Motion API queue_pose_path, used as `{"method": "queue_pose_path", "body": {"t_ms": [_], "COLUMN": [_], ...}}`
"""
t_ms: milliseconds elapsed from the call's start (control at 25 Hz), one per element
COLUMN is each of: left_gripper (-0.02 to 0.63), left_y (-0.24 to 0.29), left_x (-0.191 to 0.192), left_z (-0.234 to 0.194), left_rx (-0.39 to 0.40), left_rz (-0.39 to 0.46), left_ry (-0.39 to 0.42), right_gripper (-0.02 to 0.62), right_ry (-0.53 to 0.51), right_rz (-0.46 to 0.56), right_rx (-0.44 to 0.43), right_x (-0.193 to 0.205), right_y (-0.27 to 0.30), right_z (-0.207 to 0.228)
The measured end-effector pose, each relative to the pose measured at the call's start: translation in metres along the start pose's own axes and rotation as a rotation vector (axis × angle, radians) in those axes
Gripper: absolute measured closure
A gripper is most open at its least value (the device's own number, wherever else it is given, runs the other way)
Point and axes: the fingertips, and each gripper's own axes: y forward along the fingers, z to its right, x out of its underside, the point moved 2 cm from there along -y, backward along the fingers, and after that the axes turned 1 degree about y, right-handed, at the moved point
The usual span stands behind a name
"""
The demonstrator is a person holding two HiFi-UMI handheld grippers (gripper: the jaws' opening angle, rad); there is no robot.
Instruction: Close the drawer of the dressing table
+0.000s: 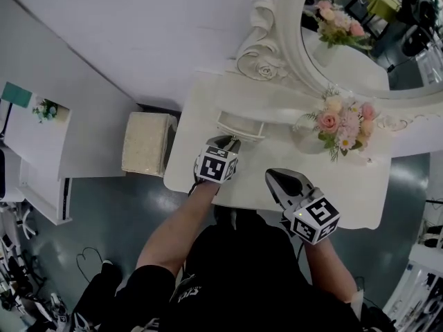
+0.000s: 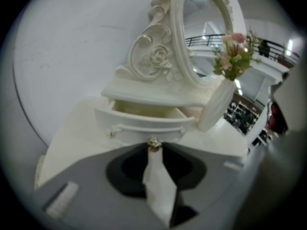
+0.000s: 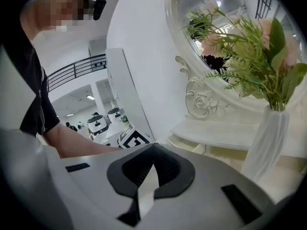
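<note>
The white dressing table [image 1: 346, 185] has a small drawer [image 1: 239, 126] under its raised shelf, pulled out toward me. In the left gripper view the drawer [image 2: 144, 123] stands open, its cream inside showing, with a small gold knob [image 2: 154, 144] on the front. My left gripper [image 1: 228, 142] [image 2: 154, 150] points at that front, and its tips pinch the knob. My right gripper [image 1: 273, 177] [image 3: 152, 151] hovers over the table top to the right of the drawer, its tips together with nothing between them.
A white vase of pink flowers [image 1: 342, 123] [image 2: 216, 104] [image 3: 268, 138] stands on the table just right of the drawer. An oval mirror [image 1: 374, 40] with carved scrolls rises behind. A cream stool [image 1: 147, 142] sits on the floor at the table's left.
</note>
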Motion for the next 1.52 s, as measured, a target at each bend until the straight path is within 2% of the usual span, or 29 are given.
{"method": "queue_pose_path", "body": {"t_ms": [400, 640, 880, 1120, 1520], "left_gripper": [0.508, 0.508, 0.509, 0.508, 0.508], "left_y": [0.002, 0.011, 0.018, 0.025, 0.033], "left_x": [0.0, -0.006, -0.011, -0.017, -0.027], "left_z": [0.001, 0.0, -0.002, -0.004, -0.008], "left_rx": [0.031, 0.024, 0.024, 0.026, 0.006], "left_rz": [0.042, 0.068, 0.071, 0.06, 0.036], "left_ry": [0.03, 0.09, 0.068, 0.089, 0.072], "right_gripper": [0.601, 0.601, 0.6, 0.6, 0.6], "right_ry": [0.022, 0.057, 0.051, 0.019, 0.005], "right_rz": [-0.036, -0.055, -0.071, -0.079, -0.072], "right_rx": [0.021, 0.052, 0.074, 0.076, 0.081], "right_x": [0.002, 0.011, 0.015, 0.012, 0.004], "right_y": [0.013, 0.023, 0.028, 0.029, 0.021], "right_z": [0.005, 0.014, 0.017, 0.014, 0.017]}}
